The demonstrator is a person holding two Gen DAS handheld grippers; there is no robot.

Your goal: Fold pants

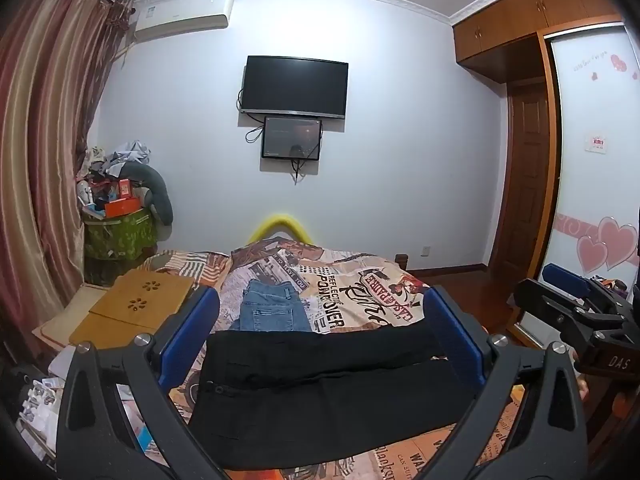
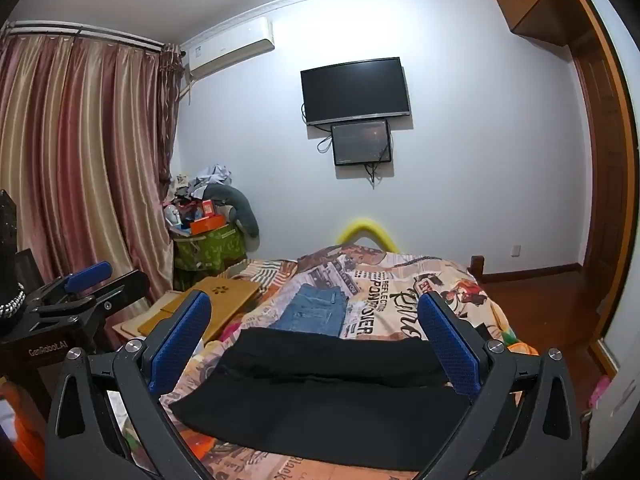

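Black pants (image 1: 320,392) lie flat across the near part of the bed (image 1: 360,292), waistband at the left; they also show in the right wrist view (image 2: 320,392). Folded blue jeans (image 1: 274,308) lie just beyond them, seen too in the right wrist view (image 2: 314,312). My left gripper (image 1: 320,340) is open, held above the black pants, holding nothing. My right gripper (image 2: 316,340) is open above the same pants, empty. The right gripper (image 1: 568,300) shows at the right edge of the left view; the left gripper (image 2: 88,284) shows at the left of the right view.
The bed has a printed newspaper-pattern cover (image 2: 400,288). A wooden lap desk (image 1: 136,308) lies on the bed's left. A green hamper piled with clutter (image 1: 120,220) stands by the curtain. A TV (image 1: 294,86) hangs on the far wall. Wardrobe and door stand at right.
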